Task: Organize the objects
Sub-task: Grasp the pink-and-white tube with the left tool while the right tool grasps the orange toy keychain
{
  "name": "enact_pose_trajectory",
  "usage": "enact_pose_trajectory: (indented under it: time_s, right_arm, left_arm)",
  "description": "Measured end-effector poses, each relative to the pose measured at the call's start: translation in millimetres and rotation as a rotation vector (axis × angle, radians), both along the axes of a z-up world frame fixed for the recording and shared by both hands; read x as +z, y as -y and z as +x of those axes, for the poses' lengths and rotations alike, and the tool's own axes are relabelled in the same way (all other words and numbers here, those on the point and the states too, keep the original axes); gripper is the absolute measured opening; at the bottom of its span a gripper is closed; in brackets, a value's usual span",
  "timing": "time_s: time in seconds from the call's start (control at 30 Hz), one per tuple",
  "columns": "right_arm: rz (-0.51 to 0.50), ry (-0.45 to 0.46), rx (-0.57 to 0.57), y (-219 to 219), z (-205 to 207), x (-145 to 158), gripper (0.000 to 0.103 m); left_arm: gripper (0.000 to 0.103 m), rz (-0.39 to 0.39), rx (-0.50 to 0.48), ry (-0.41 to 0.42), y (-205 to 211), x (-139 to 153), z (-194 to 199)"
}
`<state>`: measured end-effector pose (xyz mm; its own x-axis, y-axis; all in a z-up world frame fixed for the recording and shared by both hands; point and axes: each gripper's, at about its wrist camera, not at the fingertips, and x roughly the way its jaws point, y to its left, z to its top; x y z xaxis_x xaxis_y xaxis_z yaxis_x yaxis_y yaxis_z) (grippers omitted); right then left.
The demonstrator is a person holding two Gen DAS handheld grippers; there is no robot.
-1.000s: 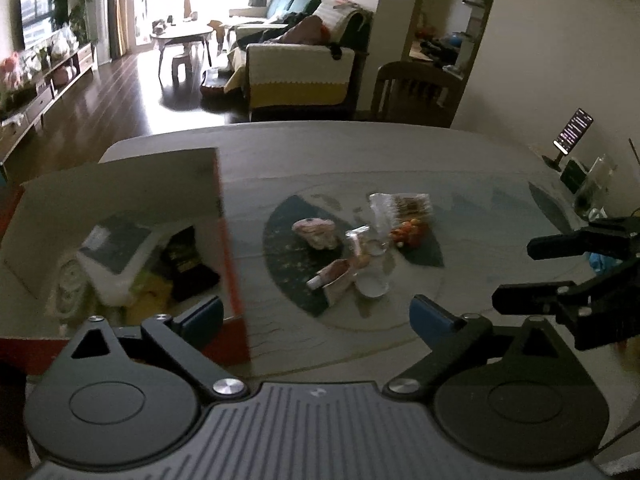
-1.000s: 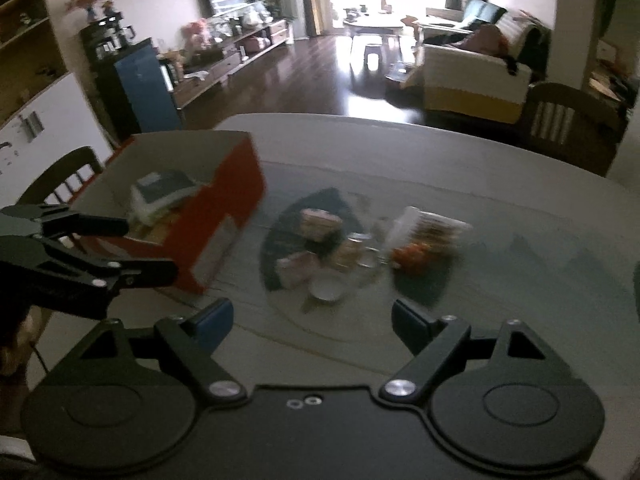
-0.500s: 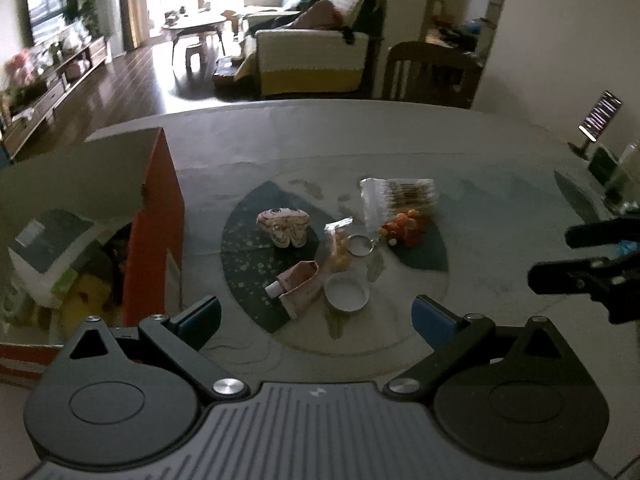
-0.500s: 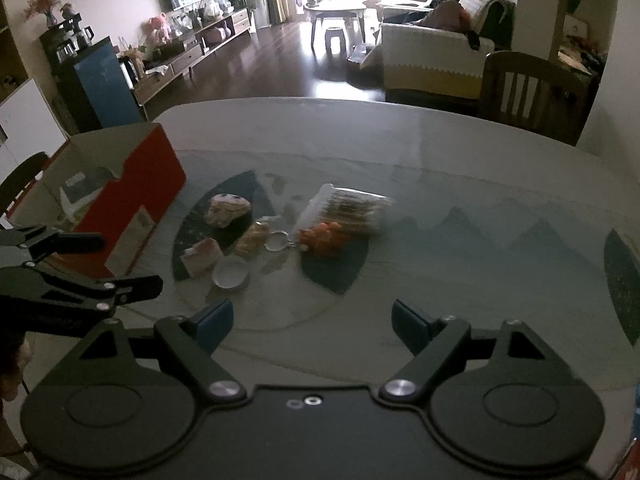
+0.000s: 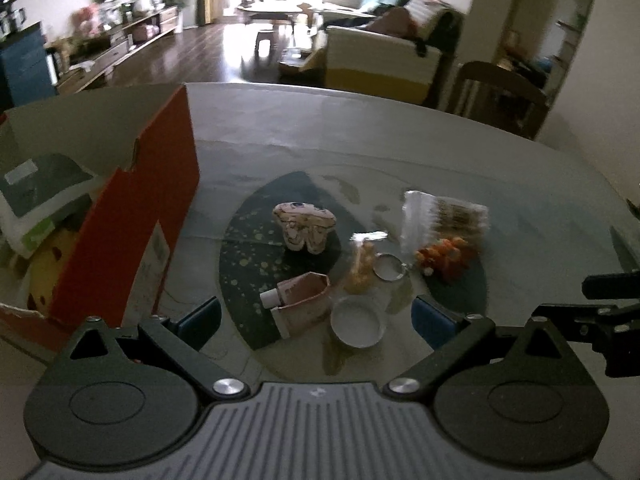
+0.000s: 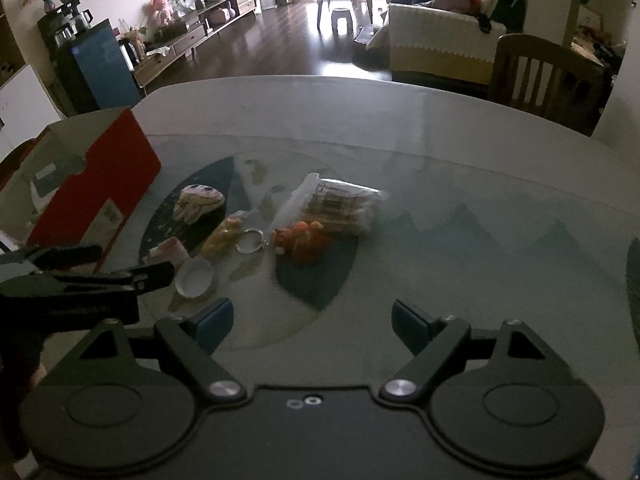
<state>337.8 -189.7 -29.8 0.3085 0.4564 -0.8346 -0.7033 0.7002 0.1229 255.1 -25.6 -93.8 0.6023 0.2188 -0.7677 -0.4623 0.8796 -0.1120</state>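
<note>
Living-room sofa (image 6: 444,36) behind, glass-topped table (image 6: 460,208) centre frame carries small clutter beside the red cardboard box (image 5: 132,232) at left, while left gripper (image 5: 316,316) and right gripper (image 6: 312,320) hover wide open, empty.

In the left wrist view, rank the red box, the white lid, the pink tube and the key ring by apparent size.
Largest to smallest:
1. red box, though it sits nearest the camera
2. pink tube
3. white lid, close to the tube, so that pair is unsure
4. key ring
</note>
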Motion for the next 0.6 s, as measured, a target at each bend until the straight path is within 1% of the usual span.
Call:
enact_pose_trajectory:
  time_s: [0.1, 0.2, 0.37, 0.43, 0.6]
  right_arm:
    - [0.005, -0.006, -0.013, -6, 9, -7, 0.086]
    - [0.007, -0.015, -0.010, -12, 16, -13, 0.086]
    - [0.003, -0.030, -0.009, -24, 27, -27, 0.085]
    - [0.002, -0.038, -0.012, -30, 32, -31, 0.085]
    - [0.005, -0.055, -0.031, -45, 42, -41, 0.084]
  left_arm:
    - [0.102, 0.011, 0.056, -0.015, -4, -8, 5]
    - [0.102, 0.003, 0.105, -0.029, -10, -15, 9]
    - [0.101, -0.029, 0.151, -0.031, -15, -24, 15]
    - [0.101, -0.029, 0.174, -0.030, -16, -26, 17]
    - [0.094, -0.037, 0.205, -0.034, -19, -32, 21]
